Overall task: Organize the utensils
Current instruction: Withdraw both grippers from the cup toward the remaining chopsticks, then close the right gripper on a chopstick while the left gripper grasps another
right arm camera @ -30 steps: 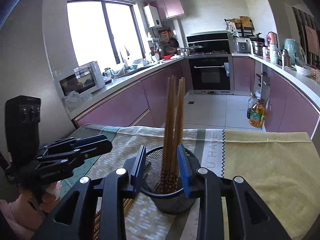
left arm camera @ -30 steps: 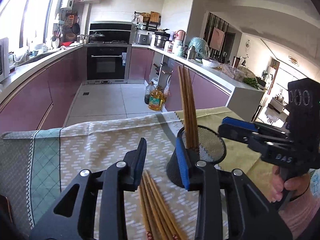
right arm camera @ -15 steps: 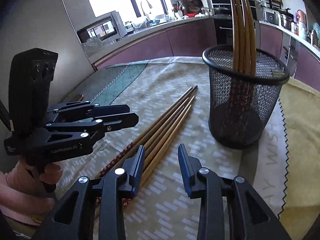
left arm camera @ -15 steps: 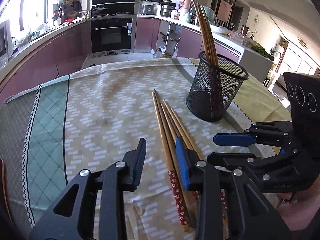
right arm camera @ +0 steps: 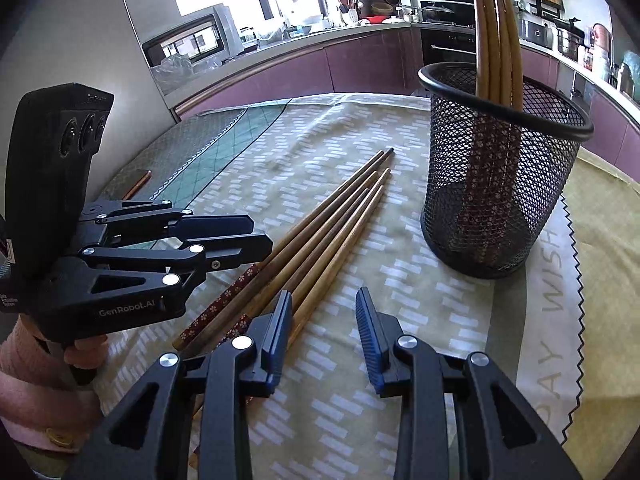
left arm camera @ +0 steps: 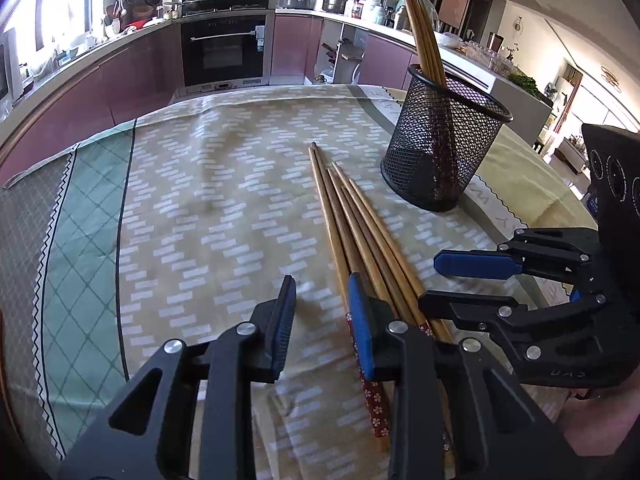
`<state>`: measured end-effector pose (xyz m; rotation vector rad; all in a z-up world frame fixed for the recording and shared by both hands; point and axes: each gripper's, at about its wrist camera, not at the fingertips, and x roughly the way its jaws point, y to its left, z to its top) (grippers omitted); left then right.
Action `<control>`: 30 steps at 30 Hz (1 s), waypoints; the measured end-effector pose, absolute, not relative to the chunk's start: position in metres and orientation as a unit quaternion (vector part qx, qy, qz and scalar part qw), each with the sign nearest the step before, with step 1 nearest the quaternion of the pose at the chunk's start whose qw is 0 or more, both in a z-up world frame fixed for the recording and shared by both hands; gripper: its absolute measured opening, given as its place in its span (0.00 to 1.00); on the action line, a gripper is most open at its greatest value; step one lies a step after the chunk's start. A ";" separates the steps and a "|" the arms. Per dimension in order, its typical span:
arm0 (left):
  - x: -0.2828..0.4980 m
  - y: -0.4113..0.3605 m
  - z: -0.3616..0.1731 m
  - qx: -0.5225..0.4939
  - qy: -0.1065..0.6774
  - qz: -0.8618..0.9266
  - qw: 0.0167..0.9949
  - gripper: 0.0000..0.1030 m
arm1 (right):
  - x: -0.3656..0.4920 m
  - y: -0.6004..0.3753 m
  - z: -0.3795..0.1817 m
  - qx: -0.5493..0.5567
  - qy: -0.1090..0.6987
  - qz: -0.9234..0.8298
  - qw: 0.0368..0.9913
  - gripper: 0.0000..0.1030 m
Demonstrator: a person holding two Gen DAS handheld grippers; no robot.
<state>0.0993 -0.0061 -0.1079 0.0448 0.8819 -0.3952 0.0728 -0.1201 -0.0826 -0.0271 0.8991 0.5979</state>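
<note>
Several wooden chopsticks point(left arm camera: 352, 220) lie side by side on the patterned tablecloth point(left arm camera: 200, 220), also in the right wrist view point(right arm camera: 328, 232). A black mesh holder point(left arm camera: 444, 140) stands upright beyond them with several chopsticks in it point(right arm camera: 500, 168). My left gripper point(left arm camera: 322, 308) is open and empty, low over the near ends of the lying chopsticks; its right finger covers them. My right gripper point(right arm camera: 324, 312) is open and empty just right of the same ends. Each gripper shows in the other's view: the right one point(left arm camera: 452, 280), the left one point(right arm camera: 256, 236).
The tablecloth has a green diamond-patterned band point(left arm camera: 84, 220) at the left and a yellow part point(right arm camera: 608, 240) at the right. Purple kitchen cabinets point(left arm camera: 132, 76) and an oven point(left arm camera: 224, 52) stand beyond the table. A microwave point(right arm camera: 188, 44) sits on the counter.
Both grippers have come down from above the holder to just over the near ends of the lying chopsticks. The holder and the chopsticks have not moved.
</note>
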 end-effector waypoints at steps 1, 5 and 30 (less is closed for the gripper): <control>0.099 -0.006 -0.108 0.021 0.424 -0.191 0.885 0.26 | 0.073 -0.120 -0.083 -0.015 0.428 0.283 0.858 0.31; 0.098 -0.008 -0.109 0.024 0.426 -0.195 0.883 0.25 | 0.072 -0.109 -0.082 -0.032 0.428 0.272 0.861 0.30; 0.088 -0.003 -0.108 -0.005 0.440 -0.162 0.883 0.05 | 0.091 -0.115 -0.086 -0.041 0.434 0.258 0.862 0.12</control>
